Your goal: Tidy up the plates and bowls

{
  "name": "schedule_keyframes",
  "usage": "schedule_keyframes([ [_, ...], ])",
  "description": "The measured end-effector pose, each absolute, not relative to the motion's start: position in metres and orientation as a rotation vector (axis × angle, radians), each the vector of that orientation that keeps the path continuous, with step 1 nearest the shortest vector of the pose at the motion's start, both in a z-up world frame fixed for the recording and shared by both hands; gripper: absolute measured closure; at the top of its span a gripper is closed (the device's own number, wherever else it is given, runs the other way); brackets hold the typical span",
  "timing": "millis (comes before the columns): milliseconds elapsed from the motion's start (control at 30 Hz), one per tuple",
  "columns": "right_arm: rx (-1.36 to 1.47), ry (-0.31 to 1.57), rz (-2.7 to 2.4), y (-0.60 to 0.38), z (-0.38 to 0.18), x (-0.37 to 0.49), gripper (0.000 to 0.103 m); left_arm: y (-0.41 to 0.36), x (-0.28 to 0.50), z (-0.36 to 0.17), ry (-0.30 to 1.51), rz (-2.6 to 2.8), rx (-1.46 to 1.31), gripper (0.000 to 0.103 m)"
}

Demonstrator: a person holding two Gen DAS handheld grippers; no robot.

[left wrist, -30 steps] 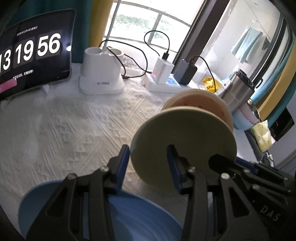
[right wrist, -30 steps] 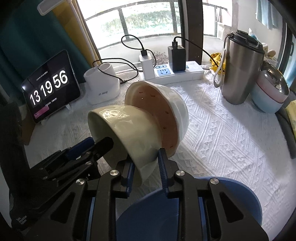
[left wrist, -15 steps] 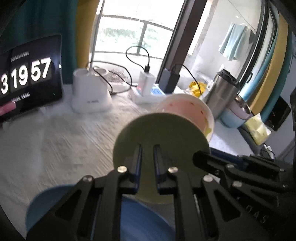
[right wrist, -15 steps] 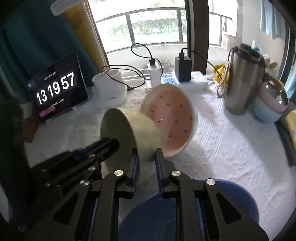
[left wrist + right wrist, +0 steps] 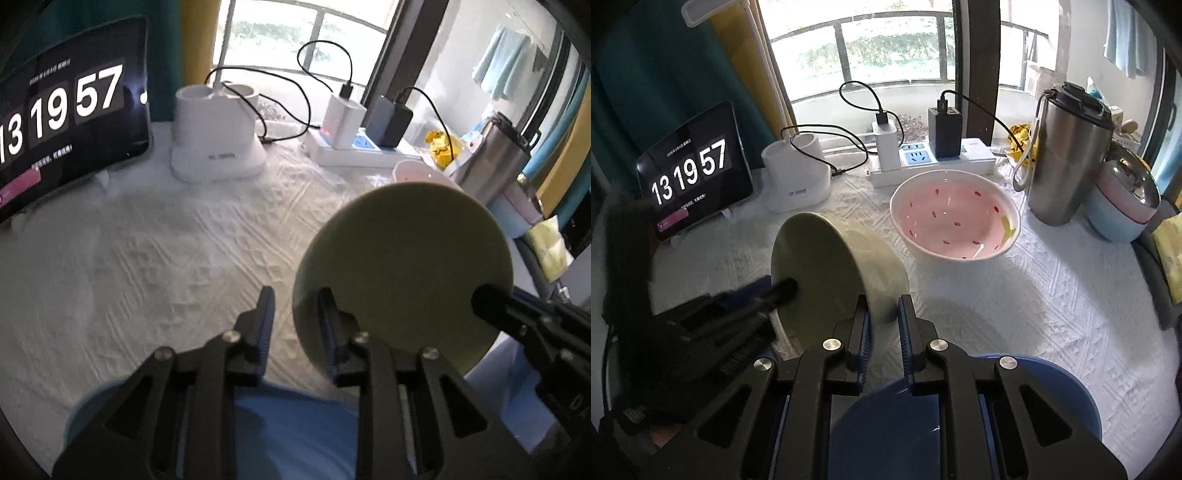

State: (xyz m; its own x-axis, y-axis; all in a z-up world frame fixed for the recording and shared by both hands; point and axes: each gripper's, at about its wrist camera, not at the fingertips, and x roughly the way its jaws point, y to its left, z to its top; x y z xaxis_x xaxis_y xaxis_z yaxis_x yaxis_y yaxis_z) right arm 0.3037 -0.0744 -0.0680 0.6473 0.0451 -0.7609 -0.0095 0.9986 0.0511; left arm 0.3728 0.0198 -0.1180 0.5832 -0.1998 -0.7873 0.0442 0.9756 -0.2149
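White textured cloth covers your worktop point(image 5: 1052, 302), with open room at right. Three bowls: one pale green ceramic bowl point(image 5: 834, 273) tipped on its side, base toward your left tool point(image 5: 293, 325); one pink speckled bowl point(image 5: 955, 218) upright behind; one blue bowl point(image 5: 964, 417) nearest. Your right tool point(image 5: 882, 325) pinches the green rim; the left's jaws are opening, its right finger point(image 5: 332, 332) against the base.

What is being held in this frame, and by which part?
The right gripper pinches the pale green bowl by its side wall; the left gripper, jaws opening, grips nothing.
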Motion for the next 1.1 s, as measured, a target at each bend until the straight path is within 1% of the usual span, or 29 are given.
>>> schedule_keyframes([
  [100, 0.050, 0.879, 0.025, -0.077, -0.070, 0.305, 0.087, 0.015, 0.373, -0.119, 0.942, -0.152, -0.174, 0.077],
  [267, 0.060, 0.912, 0.008, -0.077, -0.075, 0.310, 0.080, 0.006, 0.368, -0.117, 0.913, -0.182, -0.135, 0.078],
  [300, 0.057, 0.911, 0.006, -0.077, -0.075, 0.311, 0.080, 0.007, 0.368, -0.117, 0.912, -0.184, -0.141, 0.078],
  [333, 0.060, 0.907, 0.008, -0.077, -0.075, 0.310, 0.081, 0.009, 0.368, -0.116, 0.908, -0.189, -0.161, 0.078],
  [367, 0.067, 0.904, 0.006, -0.079, -0.075, 0.310, 0.085, 0.011, 0.367, -0.115, 0.903, -0.196, -0.176, 0.078],
  [400, 0.077, 0.901, 0.004, -0.081, -0.075, 0.310, 0.086, 0.012, 0.365, -0.113, 0.896, -0.206, -0.184, 0.078],
  [700, 0.103, 0.861, 0.005, -0.089, -0.065, 0.303, 0.086, 0.013, 0.350, -0.090, 0.813, -0.226, -0.185, 0.078],
  [1100, 0.107, 0.790, 0.052, -0.086, -0.032, 0.277, 0.086, 0.015, 0.320, -0.048, 0.730, -0.216, -0.160, 0.078],
])
